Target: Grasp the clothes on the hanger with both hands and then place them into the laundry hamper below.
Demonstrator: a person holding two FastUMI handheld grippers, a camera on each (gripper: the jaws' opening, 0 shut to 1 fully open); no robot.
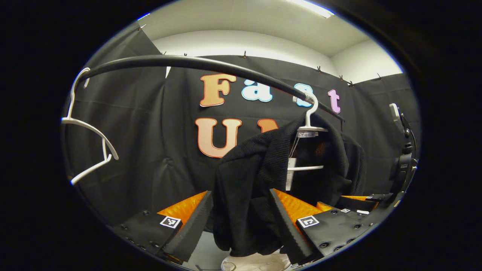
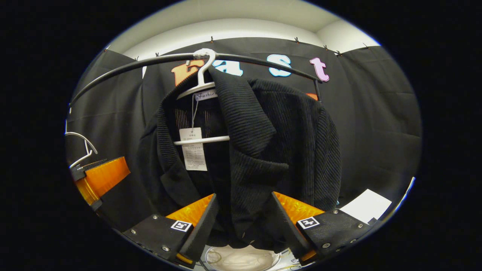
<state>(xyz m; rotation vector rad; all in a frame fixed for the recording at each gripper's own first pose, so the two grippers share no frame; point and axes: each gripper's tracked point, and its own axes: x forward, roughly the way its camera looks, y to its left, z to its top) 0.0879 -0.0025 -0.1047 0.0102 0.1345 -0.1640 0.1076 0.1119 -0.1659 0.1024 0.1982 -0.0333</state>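
Note:
A black knitted jacket hangs on a white hanger from the black rail. My left gripper is open, and the jacket's left front panel hangs down between its fingers. In the right gripper view the jacket hangs with a paper tag inside it. My right gripper is open around its lower front edge. The right gripper appears low on the right in the left gripper view, and the left gripper at the left of the right gripper view. The white hamper sits directly below.
An empty white hanger hangs at the rail's left end. A dark stand with a mounted device is at the far right. A white sheet lies low on the right. The hamper is under the jacket's hem.

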